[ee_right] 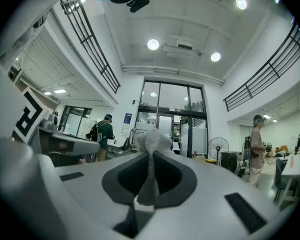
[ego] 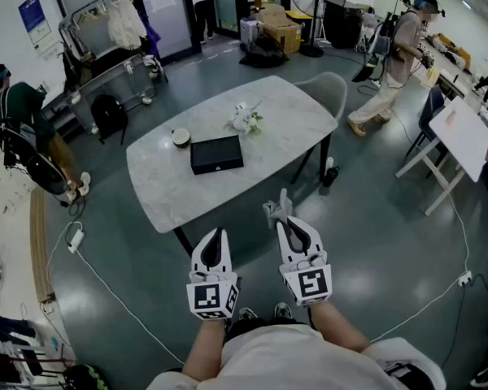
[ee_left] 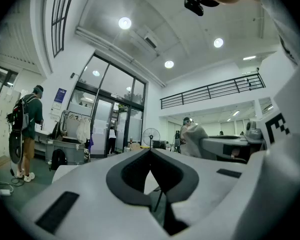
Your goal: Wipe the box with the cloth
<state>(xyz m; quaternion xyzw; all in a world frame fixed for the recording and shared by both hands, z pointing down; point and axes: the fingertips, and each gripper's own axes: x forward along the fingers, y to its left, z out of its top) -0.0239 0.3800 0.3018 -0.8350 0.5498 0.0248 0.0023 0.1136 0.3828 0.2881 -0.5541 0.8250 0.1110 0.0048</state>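
The black box (ego: 216, 153) lies flat near the middle of the marble table (ego: 285, 112), well apart from both grippers. The right gripper (ego: 285, 220) pinches the pale cloth (ego: 276, 208) between its jaws, and a tuft of it pokes out past the tips. The left gripper (ego: 219, 234) has its jaws pressed together on nothing.

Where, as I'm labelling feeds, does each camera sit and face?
Head view: head-mounted, looks down at the white marble table and flat black box; left tool, right tool, forearms show.
Left gripper view: on the left tool, faces level across the room; shut jaws show.
Right gripper view: on the right tool, likewise; jaws pinch the white cloth.
Gripper views share the black pedestal fan.
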